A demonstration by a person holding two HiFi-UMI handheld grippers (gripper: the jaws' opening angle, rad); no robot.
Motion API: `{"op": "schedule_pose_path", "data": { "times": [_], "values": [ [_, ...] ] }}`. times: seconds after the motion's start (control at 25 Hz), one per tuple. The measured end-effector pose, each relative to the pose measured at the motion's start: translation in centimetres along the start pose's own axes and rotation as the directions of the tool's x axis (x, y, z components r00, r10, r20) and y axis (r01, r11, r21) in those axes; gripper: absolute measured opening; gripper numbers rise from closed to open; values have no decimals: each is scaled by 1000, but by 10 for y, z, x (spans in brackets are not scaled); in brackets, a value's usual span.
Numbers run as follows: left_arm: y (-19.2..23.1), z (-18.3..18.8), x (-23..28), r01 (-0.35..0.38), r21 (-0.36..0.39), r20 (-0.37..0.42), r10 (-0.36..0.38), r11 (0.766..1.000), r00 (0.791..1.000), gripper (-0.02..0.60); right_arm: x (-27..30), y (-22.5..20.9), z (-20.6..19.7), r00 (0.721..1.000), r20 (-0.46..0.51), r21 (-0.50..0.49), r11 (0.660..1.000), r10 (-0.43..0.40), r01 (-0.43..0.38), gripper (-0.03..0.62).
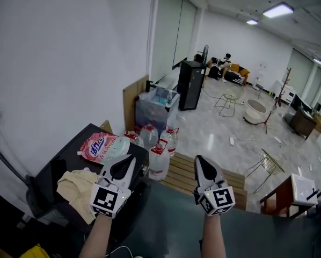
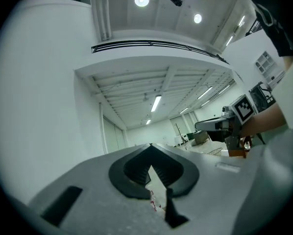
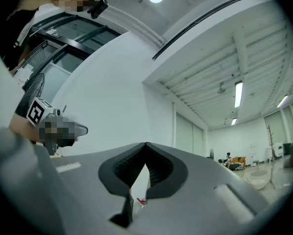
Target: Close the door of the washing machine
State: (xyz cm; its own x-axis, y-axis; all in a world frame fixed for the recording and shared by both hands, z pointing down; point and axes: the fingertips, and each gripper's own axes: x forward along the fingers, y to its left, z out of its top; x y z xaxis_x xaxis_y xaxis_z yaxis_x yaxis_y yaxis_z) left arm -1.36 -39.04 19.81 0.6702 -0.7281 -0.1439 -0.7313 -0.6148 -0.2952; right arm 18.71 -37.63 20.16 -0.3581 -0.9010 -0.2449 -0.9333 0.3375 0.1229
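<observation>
Pointing out over the room from the bottom of the head view, both grippers sit side by side, each on a bare forearm. At the far left a white wall runs back. Below it stands a black table (image 1: 53, 171) with a beige cloth (image 1: 77, 187) and a pink bag (image 1: 99, 147) lying on it.

The left gripper (image 1: 129, 158) is just right of the cloth. Its own view shows the jaw tips meeting at a point, closed with nothing between them.

Behind it, toward the middle, water jugs (image 1: 159, 160) with red handles stand on the floor beside a clear storage box (image 1: 152, 109), and a black cabinet (image 1: 191, 85) stands further back. A wooden slatted platform (image 1: 184, 173) lies between the two grippers.

The right gripper (image 1: 199, 158) is right of centre. Its jaws are likewise pressed together and empty.

Under both grippers a dark grey-green surface (image 1: 166, 219) fills the bottom of the frame. I cannot tell whether it is the machine. The washing machine door cannot be made out in any view.

Further right, a white tub (image 1: 255, 112) sits on the pale floor in the upper right, and a wooden chair (image 1: 281, 195) stands at the lower right edge.
</observation>
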Motion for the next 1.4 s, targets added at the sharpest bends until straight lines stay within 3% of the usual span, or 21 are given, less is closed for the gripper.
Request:
{"op": "schedule_pose_path", "data": {
  "times": [0.28,1.4],
  "values": [
    [-1,21,1,5,-16,55,-4,1000,998,2,-16,6,37,996,67,-10,999,-51,52,12],
    [-11,2,-15,19,-41,26,-18,999,999,2,-33,23,19,996,30,8,997,-78,78,12]
  ]
}}
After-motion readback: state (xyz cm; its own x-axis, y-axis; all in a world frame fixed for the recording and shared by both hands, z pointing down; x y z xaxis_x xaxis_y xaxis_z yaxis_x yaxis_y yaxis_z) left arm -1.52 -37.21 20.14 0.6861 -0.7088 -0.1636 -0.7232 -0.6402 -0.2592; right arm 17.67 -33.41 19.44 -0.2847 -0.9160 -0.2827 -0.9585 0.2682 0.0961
